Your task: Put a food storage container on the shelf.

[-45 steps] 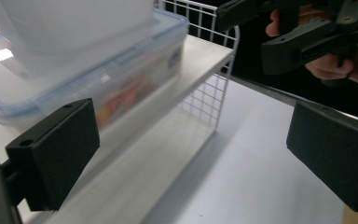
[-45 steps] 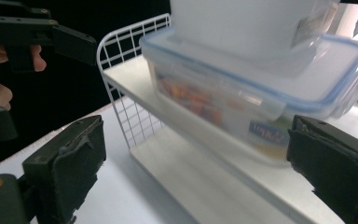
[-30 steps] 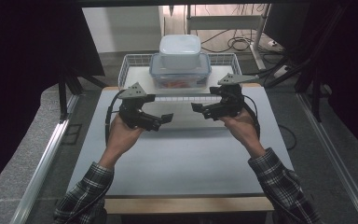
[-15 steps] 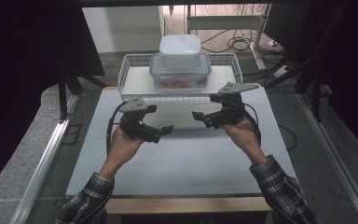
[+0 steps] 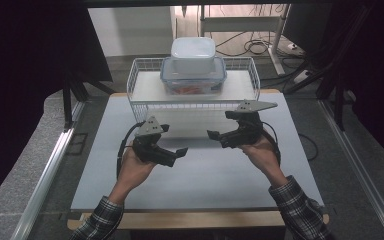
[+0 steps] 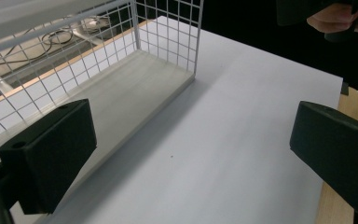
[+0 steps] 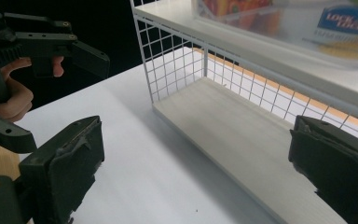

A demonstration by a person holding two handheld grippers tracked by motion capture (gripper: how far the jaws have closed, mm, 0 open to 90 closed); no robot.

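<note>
Seen from the high view: white flat-topped counter (image 5: 200,170) with a white wire-mesh shelf rack (image 5: 145,85) standing at its 12 o'clock edge. On the rack's upper deck, a clear rectangular plastic food container with a blue-rimmed lid (image 5: 193,77), red and orange contents inside, and a smaller white opaque lidded box (image 5: 193,53) stacked on top of it. Held above the counter's middle, both apart from the rack: black left tongs (image 5: 180,152) at about 9 o'clock, black right tongs (image 5: 213,135) at about 2 o'clock, tips turned toward each other, each with a grey three-cornered plate on top. Plaid sleeves (image 5: 300,210) at the bottom edge.

Seen from the left gripper view, not from above: the rack's pale lower board (image 6: 121,93) resting on the counter, bare, at 11 o'clock from the wide-spread jaws, nothing between them; the other hand at the top right corner.

Seen from the right gripper view: jaws likewise wide apart and empty; the clear container up at 1 o'clock, its blue label reading "LOCK & LOCK", smaller print below too blurred to read; the left tongs far off at 10 o'clock.
</note>
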